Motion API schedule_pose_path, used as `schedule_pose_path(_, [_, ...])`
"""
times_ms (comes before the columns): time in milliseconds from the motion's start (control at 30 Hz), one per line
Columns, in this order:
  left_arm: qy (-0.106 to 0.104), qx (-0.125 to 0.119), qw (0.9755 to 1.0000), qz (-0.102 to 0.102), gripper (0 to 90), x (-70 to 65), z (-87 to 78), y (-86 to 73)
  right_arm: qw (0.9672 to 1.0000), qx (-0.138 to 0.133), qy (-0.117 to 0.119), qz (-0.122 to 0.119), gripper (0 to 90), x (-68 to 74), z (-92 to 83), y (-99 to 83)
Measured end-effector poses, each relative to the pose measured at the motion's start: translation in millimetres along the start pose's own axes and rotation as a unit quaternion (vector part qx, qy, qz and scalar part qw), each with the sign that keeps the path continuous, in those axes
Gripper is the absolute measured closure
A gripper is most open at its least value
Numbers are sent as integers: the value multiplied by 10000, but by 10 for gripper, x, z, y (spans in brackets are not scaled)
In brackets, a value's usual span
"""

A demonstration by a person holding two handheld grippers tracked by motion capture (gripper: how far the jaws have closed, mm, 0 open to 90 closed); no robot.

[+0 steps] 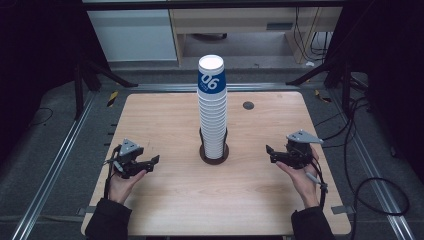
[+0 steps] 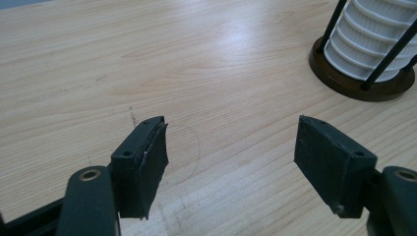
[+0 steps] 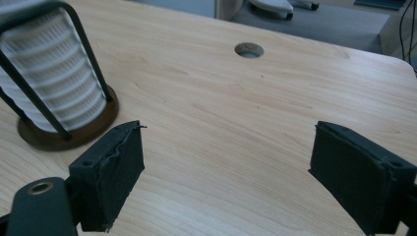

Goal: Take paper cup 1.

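Note:
A tall stack of white paper cups stands upright in a dark round holder with thin black rods, at the middle of the wooden table. The top cup has a blue band with "06" on it. My left gripper rests low at the table's left, jaws toward the stack, open with nothing between them. In the left gripper view the left gripper faces bare wood, with the stack at upper right. My right gripper sits at the right, also open and empty. The right gripper has the stack at its upper left.
A small round hole lies in the tabletop behind and to the right of the stack, also the hole in the right gripper view. Metal rails and black cables run along the floor on both sides of the table.

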State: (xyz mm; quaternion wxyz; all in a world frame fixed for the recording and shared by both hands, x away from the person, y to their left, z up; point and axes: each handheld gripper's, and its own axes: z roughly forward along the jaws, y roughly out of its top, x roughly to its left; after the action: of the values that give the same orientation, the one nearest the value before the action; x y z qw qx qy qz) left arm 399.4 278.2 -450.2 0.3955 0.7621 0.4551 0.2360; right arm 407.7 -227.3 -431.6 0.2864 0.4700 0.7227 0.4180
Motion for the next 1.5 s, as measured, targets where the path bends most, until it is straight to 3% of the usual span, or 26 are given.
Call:
schedule_pose_path(100, [-8, 81, 10000, -14, 253, -4, 6, -1, 9995, -171, 220, 133, 132, 26, -32, 25])
schedule_pose_path(300, [-90, 82, 9999, -104, 228, -1, 1, -2, 9990, -190, 404, 100, 127, 76, -63, 76])
schedule_pose_path(567, [-142, 135, 9998, -89, 194, -19, 19, 2, 9962, -475, 730, 47, 123, 179, -127, 302])
schedule_pose_path(867, [-225, 153, 9996, -73, 157, -43, 24, 12, 9896, -1090, 939, 25, 105, 245, -282, 777])
schedule_pose_path(1067, [-238, 250, 9993, -106, 131, -41, 47, 18, 9865, -1239, 1065, -50, 97, 320, -312, 957])
schedule_pose_path(1167, [-225, 267, 9993, -117, 129, -40, 53, 17, 9826, -1318, 1305, -18, 93, 387, -307, 1040])
schedule_pose_path(1400, [-233, 308, 9992, -58, 133, -60, 68, 12, 9764, -1526, 1524, -114, 93, 546, -292, 1257])
schedule_pose_path(1500, [-269, 298, 9992, -56, 143, -71, 68, 14, 9753, -1575, 1542, -172, 92, 612, -293, 1346])
